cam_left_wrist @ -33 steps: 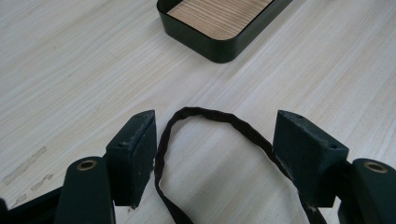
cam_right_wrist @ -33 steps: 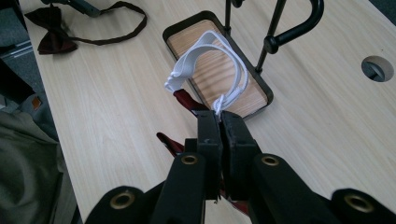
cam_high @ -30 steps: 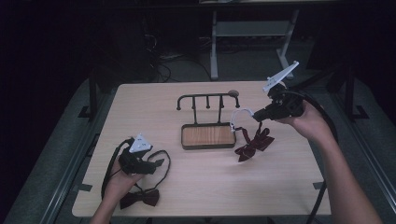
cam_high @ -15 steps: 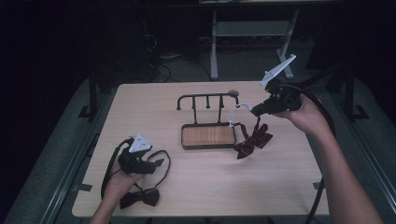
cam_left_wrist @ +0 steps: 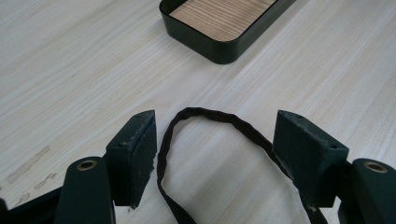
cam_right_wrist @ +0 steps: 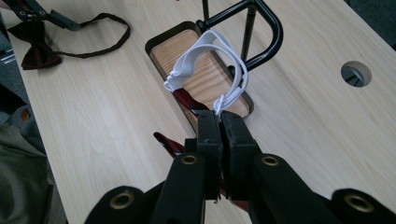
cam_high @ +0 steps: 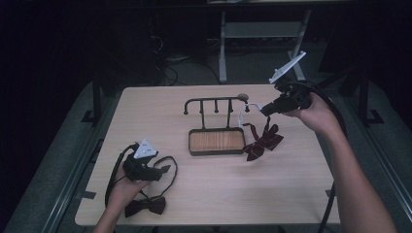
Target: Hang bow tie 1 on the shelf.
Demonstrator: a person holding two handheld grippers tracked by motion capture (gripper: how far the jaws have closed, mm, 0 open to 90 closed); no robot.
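While right gripper (cam_right_wrist: 219, 123) fingers clamp the white loop (cam_right_wrist: 205, 65) beside the rack (cam_high: 216, 103), left gripper (cam_left_wrist: 219, 158) fingers gape around a strap (cam_left_wrist: 210, 119).

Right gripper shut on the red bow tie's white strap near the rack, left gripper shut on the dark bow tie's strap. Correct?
Not quite. The left gripper is open: the left gripper view shows its jaws wide apart with the dark strap looping on the table between them. The right gripper is shut on the white strap.
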